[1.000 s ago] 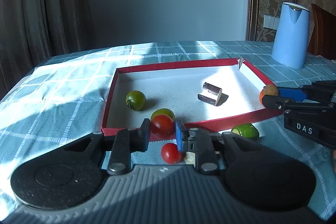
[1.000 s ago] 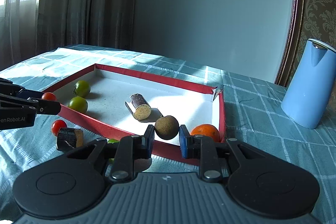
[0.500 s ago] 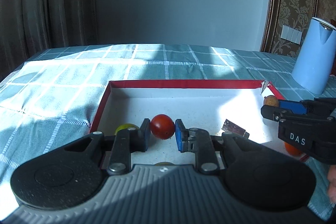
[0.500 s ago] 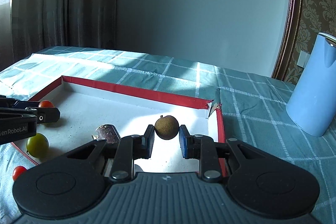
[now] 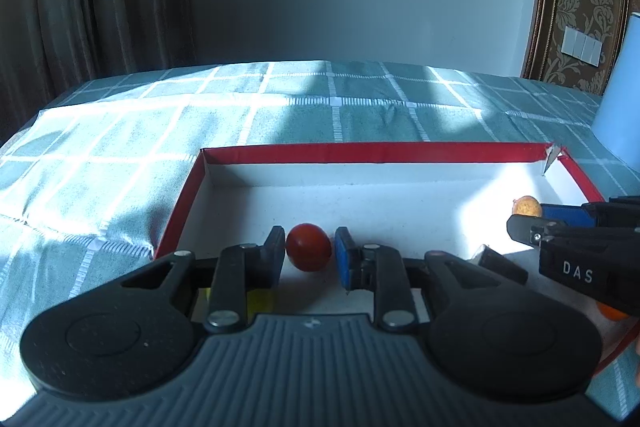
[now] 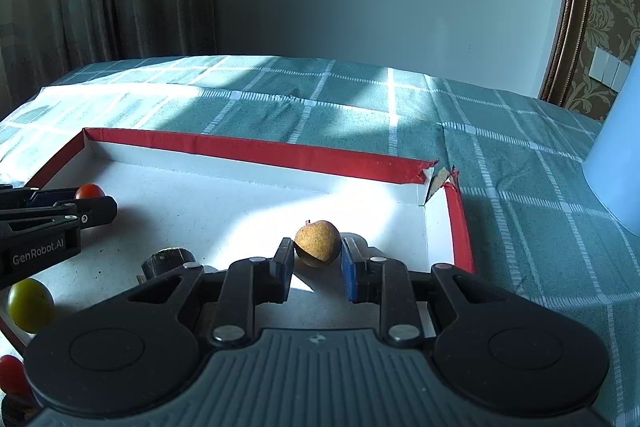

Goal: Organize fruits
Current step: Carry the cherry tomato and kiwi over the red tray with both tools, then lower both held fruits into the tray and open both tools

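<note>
Tomato (image 5: 309, 247), red, between pads of left claw (image 5: 309, 253), jaws opening, a gap on the blue-pad side; hangs over white floor of red-rimmed tray (image 5: 360, 149). Brown fruit (image 6: 317, 243) pinched tight in right claw (image 6: 316, 261), over tray's right end near torn corner. Yellow-green tomato (image 6: 30, 299) and dark cylinder (image 6: 168, 261) in tray below; small red tomato (image 6: 11, 373) outside. Blue kettle (image 6: 616, 163) on checked desk (image 6: 520, 167) beyond. Since a second ago: both claws carried from tray's near rim to above its inside.
</note>
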### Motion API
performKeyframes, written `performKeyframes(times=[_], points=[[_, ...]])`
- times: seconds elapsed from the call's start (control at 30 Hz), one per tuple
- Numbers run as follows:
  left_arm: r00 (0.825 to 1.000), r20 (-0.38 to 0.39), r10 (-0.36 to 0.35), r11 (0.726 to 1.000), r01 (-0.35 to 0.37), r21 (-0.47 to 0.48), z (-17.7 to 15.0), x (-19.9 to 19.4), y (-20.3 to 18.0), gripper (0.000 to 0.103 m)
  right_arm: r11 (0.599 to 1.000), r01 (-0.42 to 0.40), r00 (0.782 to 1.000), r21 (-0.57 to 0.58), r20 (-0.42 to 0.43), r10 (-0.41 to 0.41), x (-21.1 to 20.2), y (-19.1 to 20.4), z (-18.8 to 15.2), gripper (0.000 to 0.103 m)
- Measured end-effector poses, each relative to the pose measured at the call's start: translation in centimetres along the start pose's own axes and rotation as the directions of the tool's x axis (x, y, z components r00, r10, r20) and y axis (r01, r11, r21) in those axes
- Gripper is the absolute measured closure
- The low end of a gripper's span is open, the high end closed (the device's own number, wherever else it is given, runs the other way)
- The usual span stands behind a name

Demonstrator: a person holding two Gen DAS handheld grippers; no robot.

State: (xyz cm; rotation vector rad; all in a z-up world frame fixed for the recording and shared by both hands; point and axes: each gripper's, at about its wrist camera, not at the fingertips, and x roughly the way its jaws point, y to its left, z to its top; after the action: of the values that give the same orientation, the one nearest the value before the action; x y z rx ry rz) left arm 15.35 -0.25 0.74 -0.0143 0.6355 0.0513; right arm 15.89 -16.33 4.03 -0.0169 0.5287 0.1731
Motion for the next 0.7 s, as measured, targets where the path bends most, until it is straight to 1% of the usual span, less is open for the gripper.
performKeyframes(times=[0.03,0.07,0.1,0.13,0.2,0.27,0.33,0.4,0.43,0.47,0.5,0.57,0.7], points=[[1.000,0.009,-0.004,1.000,0.004,0.000,-0.1,-0.2,0.0,0.064,1.000,0.002,1.000,-0.008,-0.005,-0.002,0.0,0.1,0.0,0.079],[1.000,0.018,-0.003,1.000,0.003,0.002,-0.1,-0.3,0.0,0.051,1.000,0.002,1.000,-0.008,-0.006,-0.002,0.0,0.1,0.0,0.078],[0.999,0.035,0.011,1.000,-0.011,0.007,-0.2,-0.6,-0.1,0.045,1.000,0.002,1.000,-0.007,-0.008,-0.002,0.0,0.1,0.0,0.078],[0.998,0.052,0.026,1.000,-0.026,0.009,-0.2,-0.8,-0.2,0.037,1.000,0.000,1.000,-0.006,-0.010,0.000,0.0,0.1,0.0,0.078],[0.997,0.074,0.038,0.999,-0.040,0.017,-0.3,-1.2,-0.2,0.035,1.000,-0.001,1.000,0.001,-0.008,0.001,0.0,0.1,0.0,0.078],[0.997,0.074,0.027,1.000,-0.028,0.005,-0.3,-1.4,0.0,0.028,1.000,-0.002,1.000,0.007,-0.005,0.002,-0.1,0.0,-0.1,0.078],[0.997,0.078,0.020,1.000,-0.020,-0.001,-0.4,-1.6,0.2,0.027,1.000,0.007,1.000,0.009,-0.002,-0.007,-0.1,0.0,-0.2,0.076],[0.996,0.083,0.025,1.000,-0.025,-0.001,-0.5,-1.8,0.3,0.023,1.000,0.016,1.000,0.010,0.005,-0.016,-0.2,-0.1,-0.3,0.071],[0.996,0.091,0.025,1.000,-0.025,-0.006,-0.6,-2.0,0.4,0.018,1.000,0.023,1.000,0.011,0.009,-0.023,-0.3,-0.2,-0.4,0.070],[0.995,0.100,0.022,1.000,-0.021,-0.010,-0.7,-2.2,0.5,0.017,0.999,0.030,0.999,0.012,0.011,-0.030,-0.3,-0.2,-0.5,0.061],[0.994,0.112,0.017,1.000,-0.016,-0.013,-0.8,-2.6,0.7,0.017,0.999,0.035,0.999,0.015,0.020,-0.035,-0.5,-0.3,-0.6,0.045],[0.990,0.140,0.016,1.000,-0.014,-0.018,-1.1,-3.3,1.1,0.011,0.999,0.039,0.998,0.027,0.053,-0.040,-1.1,-0.4,-0.9,0.031],[0.986,0.168,0.003,0.999,0.005,-0.051,-2.0,-5.1,2.3,0.010,0.998,0.061,0.992,0.028,0.109,-0.064,-2.7,-0.4,-1.1,0.031]])
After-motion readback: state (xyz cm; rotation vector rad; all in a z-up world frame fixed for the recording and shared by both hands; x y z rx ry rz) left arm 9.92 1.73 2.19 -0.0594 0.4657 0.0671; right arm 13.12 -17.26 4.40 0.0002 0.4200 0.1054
